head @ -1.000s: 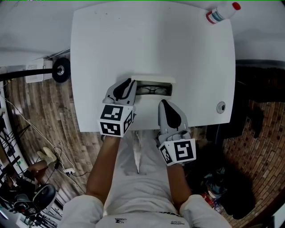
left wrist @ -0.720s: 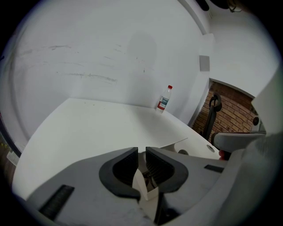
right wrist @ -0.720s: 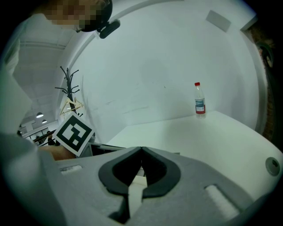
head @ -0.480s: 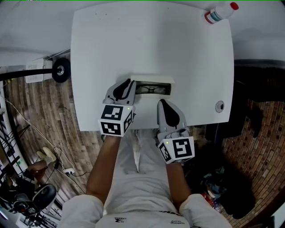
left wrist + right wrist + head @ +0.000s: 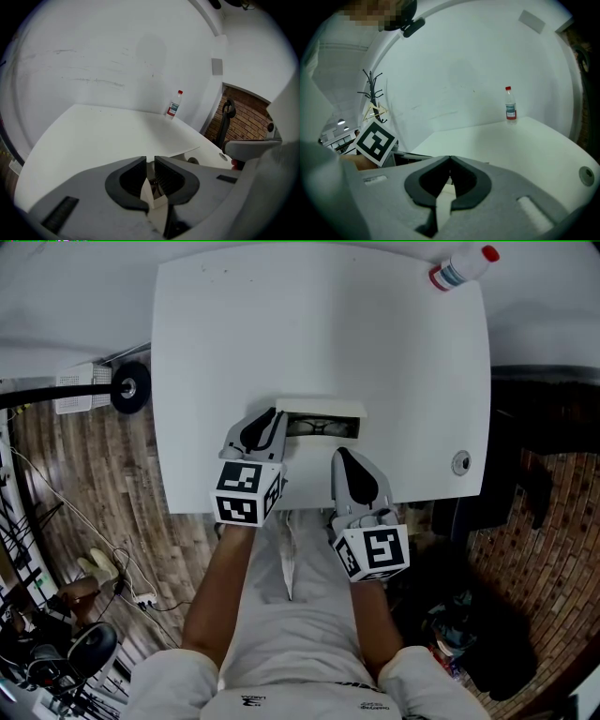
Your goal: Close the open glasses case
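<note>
The open glasses case (image 5: 323, 410) lies near the front of the white table (image 5: 309, 324), with dark glasses (image 5: 319, 427) inside it. My left gripper (image 5: 273, 415) is at the case's left end, its jaws closed to a thin slit on the case's end wall. In the left gripper view the jaws (image 5: 150, 161) are almost together, and the case's pale lid (image 5: 185, 151) stretches off to the right. My right gripper (image 5: 341, 455) sits just in front of the case, a little apart from it. Its jaws (image 5: 450, 159) meet with nothing between them.
A clear bottle with a red cap (image 5: 459, 266) stands at the table's far right corner; it also shows as the bottle (image 5: 173, 105) and the bottle (image 5: 510, 104). A round cable hole (image 5: 460, 463) is near the right edge. The table's front edge runs under both grippers.
The right gripper has edged slightly left, staying in front of the case. The left gripper and the case have stayed put.
</note>
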Motion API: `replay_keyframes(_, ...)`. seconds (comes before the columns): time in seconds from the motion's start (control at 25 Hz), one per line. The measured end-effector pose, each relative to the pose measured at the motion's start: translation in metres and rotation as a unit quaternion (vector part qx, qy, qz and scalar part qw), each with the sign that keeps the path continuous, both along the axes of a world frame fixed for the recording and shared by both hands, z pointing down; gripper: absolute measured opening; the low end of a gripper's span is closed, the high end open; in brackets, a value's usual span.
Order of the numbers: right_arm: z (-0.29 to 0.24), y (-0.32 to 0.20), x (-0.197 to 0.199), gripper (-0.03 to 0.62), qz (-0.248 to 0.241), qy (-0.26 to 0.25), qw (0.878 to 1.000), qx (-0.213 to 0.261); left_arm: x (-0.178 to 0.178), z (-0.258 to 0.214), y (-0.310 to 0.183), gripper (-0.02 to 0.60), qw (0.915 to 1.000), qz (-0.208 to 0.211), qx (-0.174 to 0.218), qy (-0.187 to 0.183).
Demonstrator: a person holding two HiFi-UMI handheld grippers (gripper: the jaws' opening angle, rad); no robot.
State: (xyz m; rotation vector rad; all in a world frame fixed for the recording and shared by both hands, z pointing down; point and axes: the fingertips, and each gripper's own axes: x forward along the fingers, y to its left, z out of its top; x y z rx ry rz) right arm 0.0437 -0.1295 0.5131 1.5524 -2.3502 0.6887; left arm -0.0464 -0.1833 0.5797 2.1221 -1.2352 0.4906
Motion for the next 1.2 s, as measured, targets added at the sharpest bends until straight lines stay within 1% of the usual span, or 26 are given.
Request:
replay_keyframes(0.32, -0.001, 0.004, -0.003, -0.002, -0.004, 0.001, 1.000, -0.007, 0.001, -0.001, 0.010, 0.049, 1.0000, 0.002, -0.004, -0.004)
replay_keyframes(0.48, -0.002, 0.008, -0.004, -0.002, -0.006, 0.010, 1.000, -0.006, 0.000, -0.001, 0.014, 0.051, 1.0000, -0.001, -0.001, -0.004)
replay_keyframes(0.68, -0.004, 0.014, -0.003, -0.002, -0.009, 0.018, 1.000, -0.002, 0.000, 0.000, 0.020, 0.049, 0.9999, -0.008, -0.007, 0.011)
replay_keyframes(1.2, -0.008, 0.021, -0.004, -0.001, -0.004, 0.016, 1.000, -0.001, -0.003, 0.003, 0.033, 0.041, 0.9995, -0.016, -0.016, 0.024)
